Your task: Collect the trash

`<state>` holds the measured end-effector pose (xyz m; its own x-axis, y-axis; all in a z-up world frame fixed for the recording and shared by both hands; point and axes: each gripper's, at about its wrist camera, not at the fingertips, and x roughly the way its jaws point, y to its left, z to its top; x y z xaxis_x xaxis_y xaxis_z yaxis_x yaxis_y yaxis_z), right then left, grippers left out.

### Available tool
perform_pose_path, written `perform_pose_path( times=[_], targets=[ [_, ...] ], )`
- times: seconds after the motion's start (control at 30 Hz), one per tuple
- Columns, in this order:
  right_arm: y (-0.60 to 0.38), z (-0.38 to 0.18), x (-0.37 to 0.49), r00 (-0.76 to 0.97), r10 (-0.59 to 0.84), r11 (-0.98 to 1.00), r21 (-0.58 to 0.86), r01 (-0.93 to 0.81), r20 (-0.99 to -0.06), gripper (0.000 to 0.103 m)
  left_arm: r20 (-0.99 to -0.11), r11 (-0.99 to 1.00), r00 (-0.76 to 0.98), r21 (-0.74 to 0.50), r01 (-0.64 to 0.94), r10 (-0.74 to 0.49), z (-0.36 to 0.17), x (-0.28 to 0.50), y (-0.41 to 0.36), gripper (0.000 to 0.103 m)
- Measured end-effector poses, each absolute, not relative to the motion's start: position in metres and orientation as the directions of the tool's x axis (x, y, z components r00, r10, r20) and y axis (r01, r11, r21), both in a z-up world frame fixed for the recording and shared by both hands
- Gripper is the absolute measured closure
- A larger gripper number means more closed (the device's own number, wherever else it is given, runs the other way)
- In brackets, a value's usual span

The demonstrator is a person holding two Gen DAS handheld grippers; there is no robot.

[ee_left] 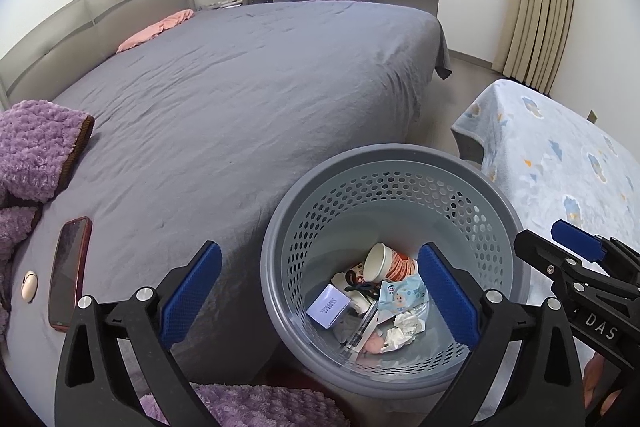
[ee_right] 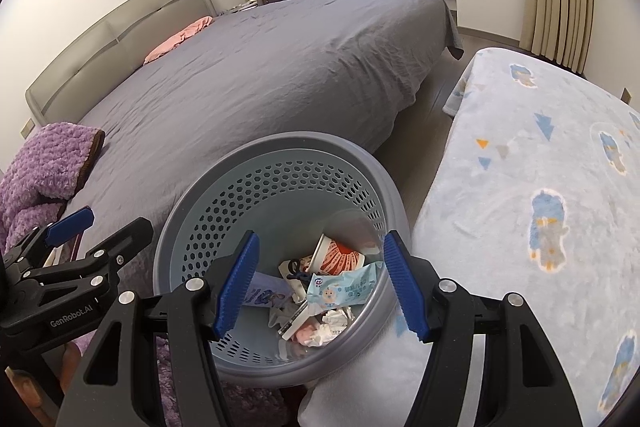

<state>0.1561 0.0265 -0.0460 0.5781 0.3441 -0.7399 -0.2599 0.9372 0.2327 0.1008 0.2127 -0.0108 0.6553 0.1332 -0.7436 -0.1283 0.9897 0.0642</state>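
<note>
- Trash [ee_left: 372, 303] lies in the grey perforated basket [ee_left: 394, 155]: a paper cup [ee_left: 380, 261], wipes packet [ee_right: 340, 291], crumpled tissue [ee_left: 408, 325].
- Left gripper [ee_left: 320, 297] hovers above, jaws wide, empty.
- Right gripper [ee_right: 320, 289] angled down over the basket, jaws apart, holding nothing.

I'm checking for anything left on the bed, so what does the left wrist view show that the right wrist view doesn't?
Only the left wrist view shows a phone in a red case and a small white round object beside it, both lying on the grey bed. Only the right wrist view shows something white beside the basket's near side. Both show the perforated grey basket holding a paper cup, a wipes packet and crumpled tissue, the purple blanket, the pink pillow and the blue patterned blanket.
</note>
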Motion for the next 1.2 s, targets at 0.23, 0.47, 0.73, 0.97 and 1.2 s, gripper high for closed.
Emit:
perform_pose_path(
  times=[0.23, 0.47, 0.73, 0.97, 1.2],
  targets=[
    [0.0262, -0.0453, 0.1557, 0.58, 0.344, 0.937, 0.233, -0.26, -0.738, 0.04, -0.746, 0.989, 0.651, 0.068, -0.132, 0.138, -0.0106, 0.1018, 0.2131, 0.006],
    [0.026, -0.0453, 0.1556, 0.579, 0.345, 0.937, 0.234, -0.26, -0.739, 0.04, -0.746, 0.987, 0.649, 0.074, -0.14, 0.148, -0.0116, 0.1027, 0.2127, 0.006],
    [0.0258, -0.0453, 0.1555, 0.58, 0.345, 0.937, 0.234, -0.26, -0.738, 0.04, -0.748, 0.986, 0.645, 0.082, -0.148, 0.159, -0.0132, 0.1039, 0.2125, 0.006],
    [0.0258, -0.0453, 0.1555, 0.58, 0.345, 0.937, 0.233, -0.26, -0.738, 0.04, -0.747, 0.983, 0.643, 0.083, -0.161, 0.168, -0.0134, 0.1035, 0.2144, 0.006],
    [0.0259, -0.0454, 0.1555, 0.58, 0.346, 0.937, 0.234, -0.261, -0.738, 0.04, -0.749, 0.984, 0.642, 0.083, -0.16, 0.167, -0.0135, 0.1029, 0.2143, 0.006]
  ],
)
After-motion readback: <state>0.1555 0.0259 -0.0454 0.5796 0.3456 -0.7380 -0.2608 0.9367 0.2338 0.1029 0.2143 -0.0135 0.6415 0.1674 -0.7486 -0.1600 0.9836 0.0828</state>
